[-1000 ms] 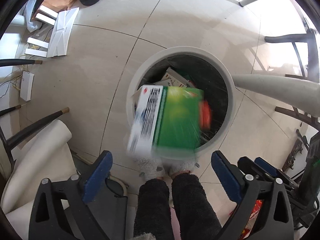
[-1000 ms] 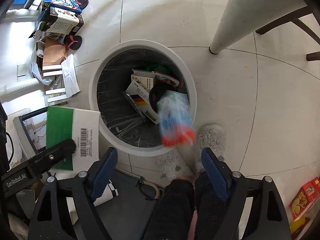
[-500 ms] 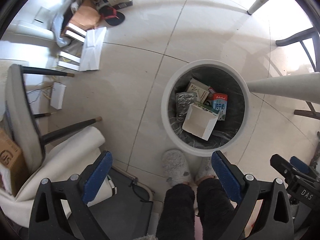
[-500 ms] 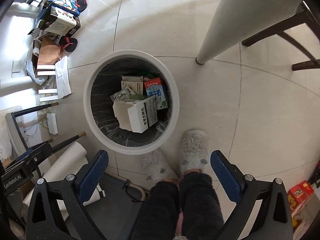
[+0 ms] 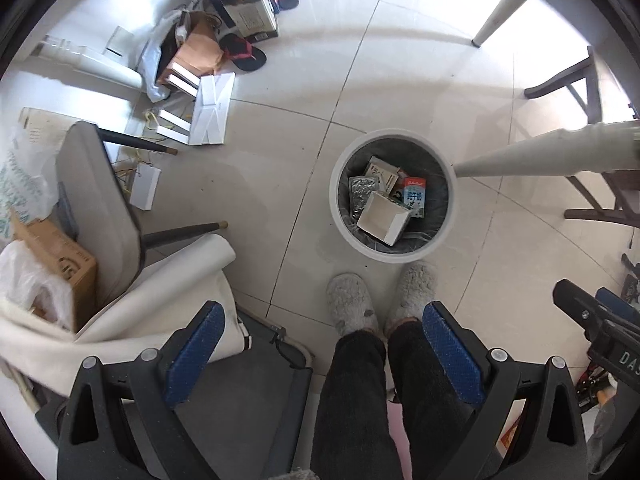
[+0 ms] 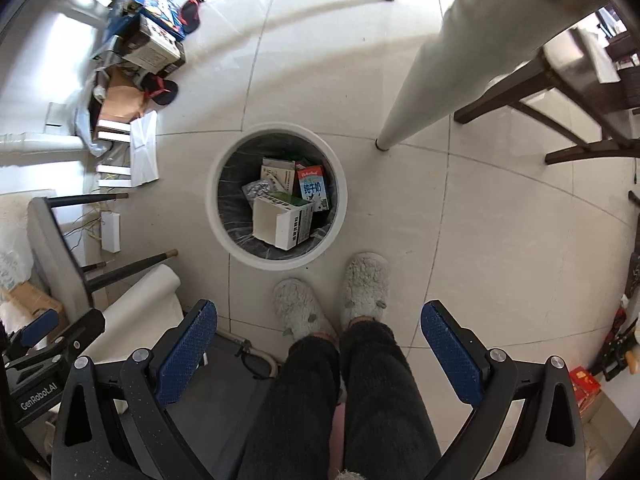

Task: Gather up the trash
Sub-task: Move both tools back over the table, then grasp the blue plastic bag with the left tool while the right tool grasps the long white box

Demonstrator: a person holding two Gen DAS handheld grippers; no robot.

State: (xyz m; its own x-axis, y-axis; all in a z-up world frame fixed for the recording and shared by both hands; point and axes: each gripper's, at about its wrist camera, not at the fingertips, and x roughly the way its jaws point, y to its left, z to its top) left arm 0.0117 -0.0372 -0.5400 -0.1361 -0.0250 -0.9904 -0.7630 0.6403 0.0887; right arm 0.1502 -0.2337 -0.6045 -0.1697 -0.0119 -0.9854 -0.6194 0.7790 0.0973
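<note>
On the tiled floor, straight ahead of both tools, a round white trash bin (image 5: pixel 392 254) with a dark liner. Inside it, lying on top, a white cardboard box (image 5: pixel 383 218) with green print, open side up and tilted; touching it on the far right, a blue and white milk carton (image 5: pixel 414 197); on the far left, a silver blister pack (image 5: pixel 361 196); behind these, one more small carton (image 5: pixel 380 170). Same contents in the right wrist view: box (image 6: pixel 282 220), milk carton (image 6: pixel 312 188), blister pack (image 6: pixel 258 190), all inside the bin (image 6: pixel 276 260).

Left gripper (image 5: pixel 322 354) wide apart, blue pads (image 5: pixel 196 348) holding nothing, high above the floor, well apart from the bin. Right gripper (image 6: pixel 318 352) also spread wide, blue pads (image 6: pixel 450 354) with nothing between, again well above the bin and not touching it.

Between the fingers of each tool, two legs in dark fleece trousers (image 5: pixel 356 400) and grey fluffy slippers (image 5: pixel 350 302), toes just beside the near rim of the bin.

To the left, a chair (image 5: pixel 96 196) with dark legs and a roll of white paper (image 5: pixel 168 280). Farther off, a pile of boxes, papers and a dark flip-flop (image 5: pixel 242 54). To the right of the bin, a pale table leg (image 6: pixel 460 64) and a dark wooden chair (image 6: pixel 560 92).
</note>
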